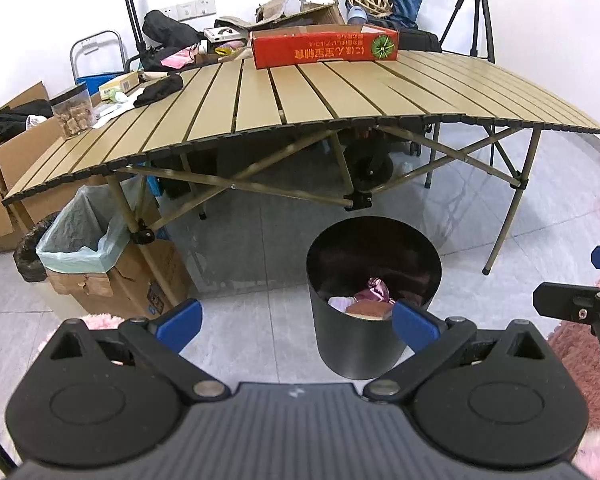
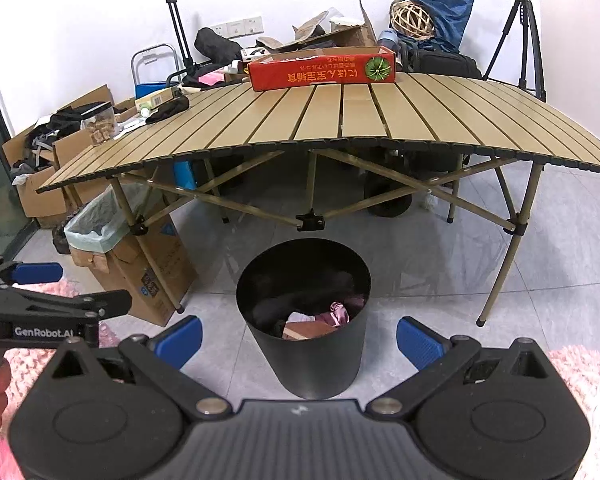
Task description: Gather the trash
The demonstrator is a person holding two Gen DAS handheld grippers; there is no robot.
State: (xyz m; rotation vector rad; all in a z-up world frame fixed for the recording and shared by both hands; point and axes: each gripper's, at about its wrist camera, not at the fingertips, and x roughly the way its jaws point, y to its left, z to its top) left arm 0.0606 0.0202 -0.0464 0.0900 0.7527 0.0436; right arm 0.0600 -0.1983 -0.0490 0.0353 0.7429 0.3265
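Note:
A round black bin stands on the grey tile floor in front of the slatted table; inside lie a pink-purple crumpled wrapper and brownish pieces. The right wrist view shows the same bin with that wrapper in it. My left gripper hangs open just short of the bin, nothing between its blue pads. My right gripper is open too, its pads either side of the bin, holding nothing. Each gripper shows at the edge of the other's view.
A tan slatted folding table carries a red carton, a clear jar of snacks and dark cloth. A cardboard box lined with a pale green bag stands at the left. Pink rugs lie near me. A tripod stands at the back right.

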